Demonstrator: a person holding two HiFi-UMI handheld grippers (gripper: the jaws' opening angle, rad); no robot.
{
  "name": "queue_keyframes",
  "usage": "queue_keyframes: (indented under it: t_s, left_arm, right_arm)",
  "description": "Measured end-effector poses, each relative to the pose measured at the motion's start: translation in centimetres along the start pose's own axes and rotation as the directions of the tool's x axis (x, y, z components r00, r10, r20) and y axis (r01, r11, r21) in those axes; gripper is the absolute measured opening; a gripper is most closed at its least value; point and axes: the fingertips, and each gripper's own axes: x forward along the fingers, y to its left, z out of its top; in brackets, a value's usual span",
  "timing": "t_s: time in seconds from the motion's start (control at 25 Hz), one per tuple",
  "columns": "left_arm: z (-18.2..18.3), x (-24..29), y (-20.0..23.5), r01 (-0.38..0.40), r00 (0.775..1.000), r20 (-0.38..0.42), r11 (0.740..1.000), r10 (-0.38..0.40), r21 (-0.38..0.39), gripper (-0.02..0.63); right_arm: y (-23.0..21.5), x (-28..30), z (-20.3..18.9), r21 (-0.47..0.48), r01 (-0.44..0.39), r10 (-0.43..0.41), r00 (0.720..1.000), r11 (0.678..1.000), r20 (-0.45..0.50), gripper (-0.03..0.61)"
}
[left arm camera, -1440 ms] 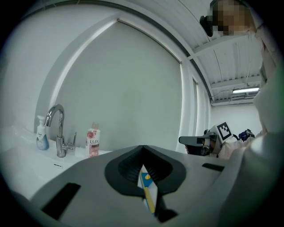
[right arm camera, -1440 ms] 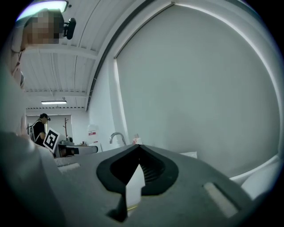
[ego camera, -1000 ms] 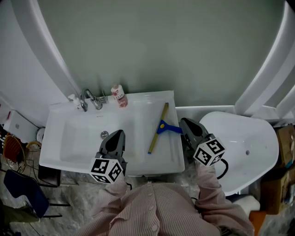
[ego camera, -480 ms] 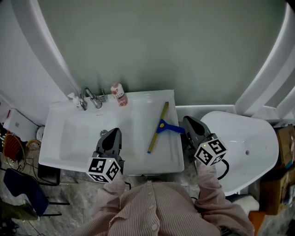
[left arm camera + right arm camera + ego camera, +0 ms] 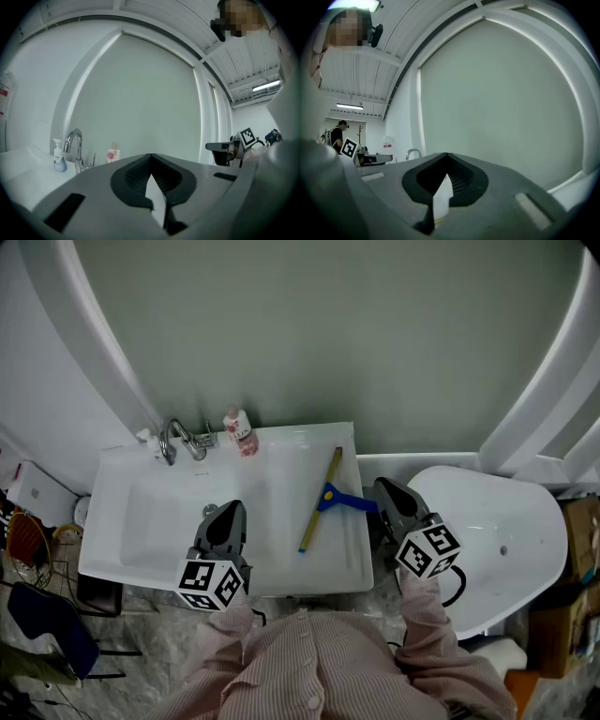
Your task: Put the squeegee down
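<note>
The squeegee (image 5: 322,500), a yellow blade with a blue handle, lies flat on the right part of the white sink (image 5: 281,573). My right gripper (image 5: 382,489) hovers just right of the blue handle's end, shut and empty; in the right gripper view its jaws meet at the tip (image 5: 446,157) with nothing between them. My left gripper (image 5: 229,514) hangs over the front of the basin, left of the squeegee. It is shut too, and in the left gripper view (image 5: 150,157) it holds nothing.
A chrome faucet (image 5: 178,439), a small soap dispenser (image 5: 148,440) and a pink-labelled bottle (image 5: 241,430) stand along the sink's back edge. A white tub-like fixture (image 5: 497,540) sits right of the sink. A dark chair (image 5: 47,626) stands at lower left.
</note>
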Motion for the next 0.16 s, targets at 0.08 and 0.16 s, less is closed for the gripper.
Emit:
queue_keyframes:
  t_s: [0.08,0.16]
  left_arm:
    - [-0.21,0.03,-0.03,0.0,1.0,-0.005,1.0,0.0,0.0,0.0]
    - [-0.36,0.07,-0.04,-0.001,1.0,-0.007,1.0,0.001,0.0,0.0]
  right_arm:
    - [-0.1,-0.01,-0.12,-0.005,0.002,-0.002,1.0,1.0,-0.005,0.005]
    - [-0.19,0.0,-0.23,-0.01,0.003,-0.003,1.0,1.0,-0.009,0.005]
